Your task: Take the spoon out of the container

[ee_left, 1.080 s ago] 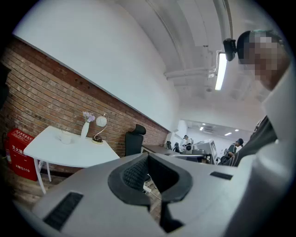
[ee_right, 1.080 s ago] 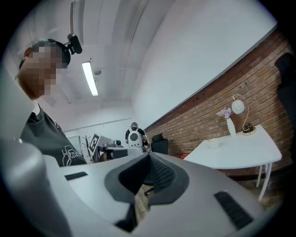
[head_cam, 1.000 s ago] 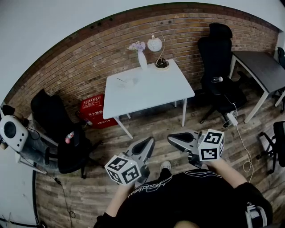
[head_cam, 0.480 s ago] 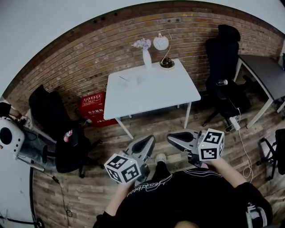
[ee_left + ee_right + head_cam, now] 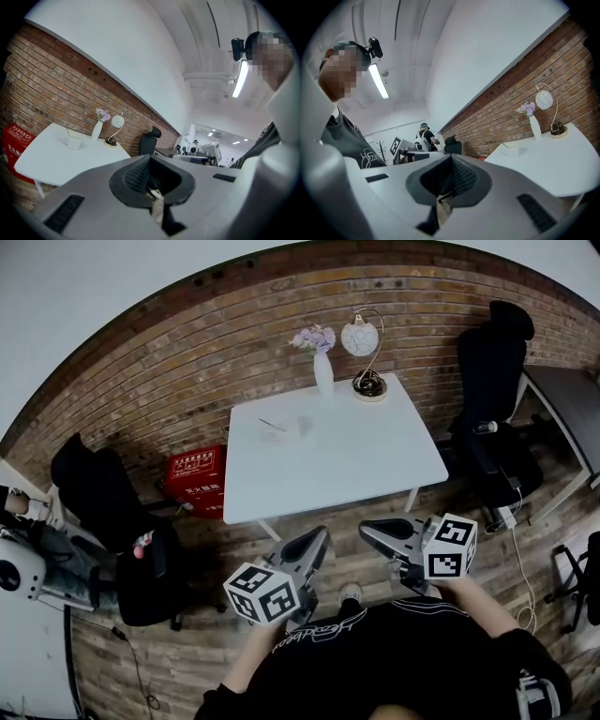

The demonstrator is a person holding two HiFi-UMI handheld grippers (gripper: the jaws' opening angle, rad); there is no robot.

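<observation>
A small white container (image 5: 290,427) stands on the white table (image 5: 356,460) near its far left corner, and a thin spoon (image 5: 273,424) leans out of it to the left. My left gripper (image 5: 317,540) and right gripper (image 5: 373,529) hover side by side above the wooden floor, short of the table's near edge, both shut with nothing in them. In the left gripper view the container (image 5: 73,142) and spoon (image 5: 68,133) lie far ahead of the left gripper (image 5: 150,157). In the right gripper view the container (image 5: 513,151) is small beyond the right gripper (image 5: 451,157).
A white vase of flowers (image 5: 322,371) and a globe lamp (image 5: 367,381) stand at the table's back edge by the brick wall. A red box (image 5: 195,479) sits on the floor left of the table. Black chairs stand left (image 5: 112,521) and right (image 5: 492,381); a grey desk (image 5: 572,404) is far right.
The table has grown larger and come nearer in the head view as both grippers moved toward it together. Both stay shut.
</observation>
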